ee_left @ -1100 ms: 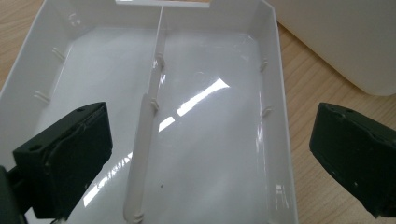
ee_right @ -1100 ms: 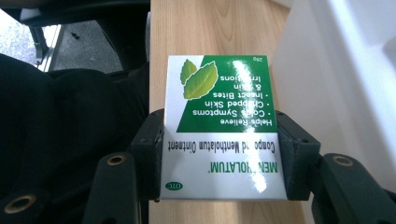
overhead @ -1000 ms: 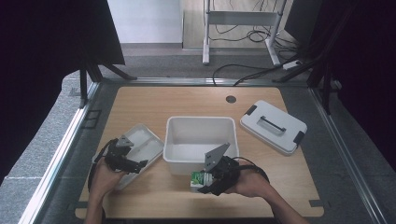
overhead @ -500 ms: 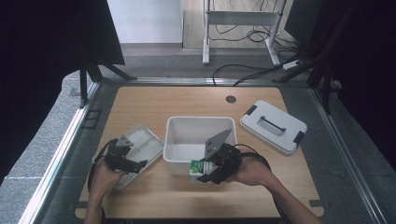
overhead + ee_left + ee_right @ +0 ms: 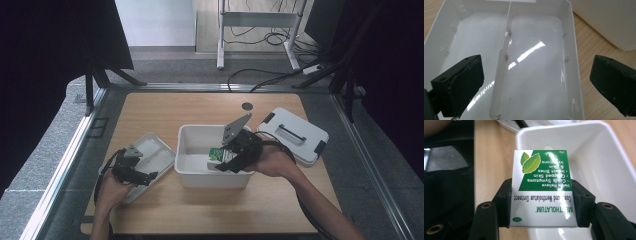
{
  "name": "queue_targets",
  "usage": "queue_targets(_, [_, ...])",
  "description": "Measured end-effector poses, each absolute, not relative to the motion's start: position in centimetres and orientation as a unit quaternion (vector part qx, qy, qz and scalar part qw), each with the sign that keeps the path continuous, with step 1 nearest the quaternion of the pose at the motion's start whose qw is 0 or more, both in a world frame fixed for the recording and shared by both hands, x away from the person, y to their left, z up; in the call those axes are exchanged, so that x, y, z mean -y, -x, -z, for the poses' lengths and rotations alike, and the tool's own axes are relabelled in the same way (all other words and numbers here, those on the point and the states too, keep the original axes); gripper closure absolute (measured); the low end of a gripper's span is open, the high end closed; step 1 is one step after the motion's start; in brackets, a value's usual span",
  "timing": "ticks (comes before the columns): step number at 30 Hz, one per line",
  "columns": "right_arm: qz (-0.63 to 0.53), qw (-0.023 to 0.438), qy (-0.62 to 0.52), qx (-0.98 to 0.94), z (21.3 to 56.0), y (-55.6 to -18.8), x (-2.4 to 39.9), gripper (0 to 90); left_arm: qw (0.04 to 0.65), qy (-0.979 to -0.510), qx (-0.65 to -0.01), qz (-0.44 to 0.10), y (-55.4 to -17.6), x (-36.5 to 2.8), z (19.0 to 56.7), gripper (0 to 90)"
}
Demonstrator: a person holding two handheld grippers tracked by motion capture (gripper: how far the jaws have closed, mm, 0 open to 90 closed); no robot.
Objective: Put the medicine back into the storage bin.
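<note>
Two black pads of the right gripper (image 5: 541, 202) pinch a glossy green-and-white cardboard ointment box (image 5: 541, 192) by its side faces, long axis pointing away from the hand, just above the near rim of the deep white plastic tub (image 5: 212, 177). Beside the tub, the left gripper (image 5: 536, 82) hangs spread over a shallow divided white tray (image 5: 571, 37).

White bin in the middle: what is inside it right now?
The white bin looks bare where its floor shows. The ointment box, gripped by the right tongs, hangs over its near right corner, hiding the floor beneath it.
</note>
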State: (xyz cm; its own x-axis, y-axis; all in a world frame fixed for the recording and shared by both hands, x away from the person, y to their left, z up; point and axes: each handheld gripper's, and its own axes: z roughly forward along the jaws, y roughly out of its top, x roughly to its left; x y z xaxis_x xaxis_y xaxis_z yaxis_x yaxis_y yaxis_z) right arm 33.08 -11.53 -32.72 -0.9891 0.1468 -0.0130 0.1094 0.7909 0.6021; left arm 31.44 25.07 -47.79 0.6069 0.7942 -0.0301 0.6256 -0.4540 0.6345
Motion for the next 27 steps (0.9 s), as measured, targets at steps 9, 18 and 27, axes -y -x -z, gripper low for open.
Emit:
queue_targets(9, [-0.284,0.055,-0.075,-0.954,32.8,-36.1,11.2,44.9,0.307,-0.842,-0.422,-0.133,-31.5,-25.1,47.9,0.0])
queue_targets(18, [-0.26,0.055,-0.079,-0.961,35.4,-38.6,9.9,44.9,0.307,-0.844,-0.42,-0.132,-31.6,-25.1,48.1,0.0])
queue_targets(27, [-0.241,0.044,-0.089,-0.965,38.8,-40.0,8.5,44.8,0.308,-0.844,-0.42,-0.132,-31.6,-25.1,48.2,0.0])
